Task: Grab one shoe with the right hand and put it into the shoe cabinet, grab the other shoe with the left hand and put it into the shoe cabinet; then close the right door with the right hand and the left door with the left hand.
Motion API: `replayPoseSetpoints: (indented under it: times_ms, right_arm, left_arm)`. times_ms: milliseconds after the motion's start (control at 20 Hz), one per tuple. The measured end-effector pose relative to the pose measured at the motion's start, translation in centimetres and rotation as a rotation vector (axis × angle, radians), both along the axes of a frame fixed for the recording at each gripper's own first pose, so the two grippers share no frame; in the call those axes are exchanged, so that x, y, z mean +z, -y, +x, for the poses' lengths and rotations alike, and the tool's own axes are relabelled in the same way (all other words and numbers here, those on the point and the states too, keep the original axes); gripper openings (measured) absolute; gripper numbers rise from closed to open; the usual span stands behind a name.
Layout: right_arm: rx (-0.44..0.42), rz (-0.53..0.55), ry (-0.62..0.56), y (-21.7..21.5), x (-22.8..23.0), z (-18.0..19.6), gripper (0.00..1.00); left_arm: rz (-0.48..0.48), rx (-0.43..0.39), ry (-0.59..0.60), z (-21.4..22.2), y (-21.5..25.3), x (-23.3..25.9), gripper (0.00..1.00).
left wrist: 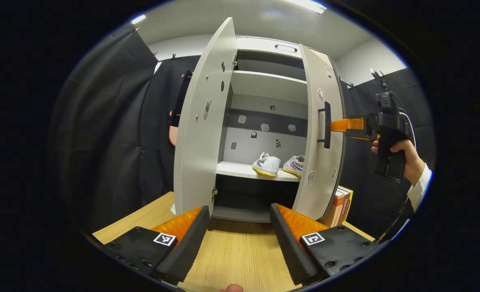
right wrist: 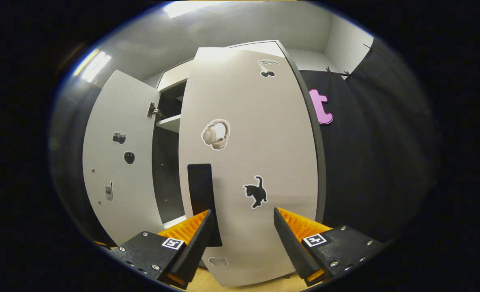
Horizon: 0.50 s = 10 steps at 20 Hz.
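Observation:
Two white shoes (left wrist: 266,165) (left wrist: 296,165) stand side by side on the middle shelf (left wrist: 240,170) of the grey shoe cabinet. The left door (left wrist: 199,121) is wide open. The right door (left wrist: 321,138) is swung partway in. In the left gripper view my left gripper (left wrist: 240,227) is open over the wooden table, a short way in front of the cabinet. My right gripper (left wrist: 335,125), held by a hand, has its tips against the right door's outer face by the black handle (left wrist: 326,125). Seen from the right gripper view, that gripper (right wrist: 242,227) is open, close to the door face (right wrist: 264,142), with the handle (right wrist: 201,194) by its left finger.
The cabinet stands on a wooden table (left wrist: 232,255). Books (left wrist: 341,207) stand on the table behind the right door's lower edge. Black cloth walls surround the booth. The left door (right wrist: 118,162) with its stickers juts out to the left in the right gripper view.

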State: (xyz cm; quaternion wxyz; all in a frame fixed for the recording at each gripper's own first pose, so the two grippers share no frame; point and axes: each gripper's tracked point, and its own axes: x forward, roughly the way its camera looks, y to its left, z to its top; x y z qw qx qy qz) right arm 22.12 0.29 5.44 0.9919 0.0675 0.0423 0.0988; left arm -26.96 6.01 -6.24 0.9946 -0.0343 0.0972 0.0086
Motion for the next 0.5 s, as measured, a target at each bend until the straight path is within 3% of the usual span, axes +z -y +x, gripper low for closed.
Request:
replayPoseSetpoints:
  times_ms: [500]
  right_arm:
    - [-0.025,-0.125,0.017,-2.5,-0.2,3.9,0.92]
  left_arm:
    - [0.004,0.003,-0.001,0.2,-1.1,-0.1,0.97]
